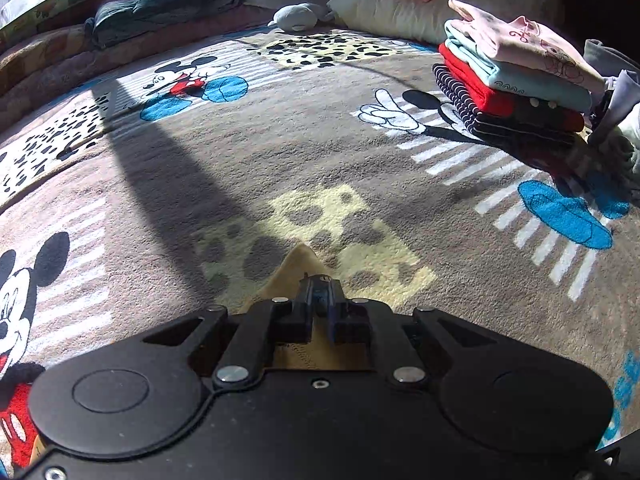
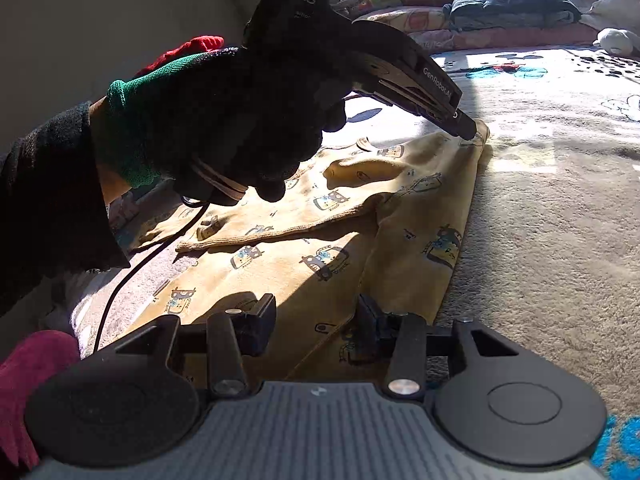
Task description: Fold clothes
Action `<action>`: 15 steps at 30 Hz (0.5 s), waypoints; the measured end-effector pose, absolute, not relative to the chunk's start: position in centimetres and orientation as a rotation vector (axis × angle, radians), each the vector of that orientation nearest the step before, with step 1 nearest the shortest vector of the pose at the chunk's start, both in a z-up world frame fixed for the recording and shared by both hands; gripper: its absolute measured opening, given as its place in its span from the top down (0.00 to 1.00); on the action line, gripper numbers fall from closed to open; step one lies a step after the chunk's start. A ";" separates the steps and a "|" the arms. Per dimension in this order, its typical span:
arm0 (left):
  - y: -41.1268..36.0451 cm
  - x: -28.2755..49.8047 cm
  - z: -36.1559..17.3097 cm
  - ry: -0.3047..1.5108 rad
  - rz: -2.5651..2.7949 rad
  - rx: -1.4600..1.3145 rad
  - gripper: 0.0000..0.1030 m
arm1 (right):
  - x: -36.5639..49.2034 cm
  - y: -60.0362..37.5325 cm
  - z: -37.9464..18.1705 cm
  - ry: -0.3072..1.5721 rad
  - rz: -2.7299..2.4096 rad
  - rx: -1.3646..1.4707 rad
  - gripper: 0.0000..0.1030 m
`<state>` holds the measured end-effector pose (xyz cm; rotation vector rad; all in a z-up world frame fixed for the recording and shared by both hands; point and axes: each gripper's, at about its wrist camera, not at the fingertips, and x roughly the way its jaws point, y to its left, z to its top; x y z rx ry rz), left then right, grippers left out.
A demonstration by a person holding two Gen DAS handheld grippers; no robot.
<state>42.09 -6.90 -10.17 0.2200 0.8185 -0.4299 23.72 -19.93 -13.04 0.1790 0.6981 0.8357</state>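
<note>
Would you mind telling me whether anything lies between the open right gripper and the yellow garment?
Nothing visible does: the right gripper has its jaws open directly over the yellow robot-print garment, while the left gripper pinches its far corner.

Left wrist view: low over the blanket (image 1: 280,152), facing the folded stack (image 1: 516,80). Right wrist view: close above the yellow garment (image 2: 320,248); both share its far corner.

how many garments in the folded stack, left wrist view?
4 visible in the folded stack, top down: pink, light blue, red, navy striped on the blanket. More may be hidden.
</note>
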 end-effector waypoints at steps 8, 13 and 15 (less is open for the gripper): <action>-6.4 40.4 -9.4 0.786 -0.420 0.140 0.97 | 23.8 -20.1 -13.0 0.704 0.844 0.194 0.55; -7.0 36.7 -8.8 0.779 -0.527 0.220 0.97 | 23.9 -20.1 -13.0 0.710 0.845 0.199 0.55; -7.7 37.5 -10.6 0.817 -0.500 0.243 0.97 | 23.7 -20.0 -13.0 0.709 0.843 0.190 0.54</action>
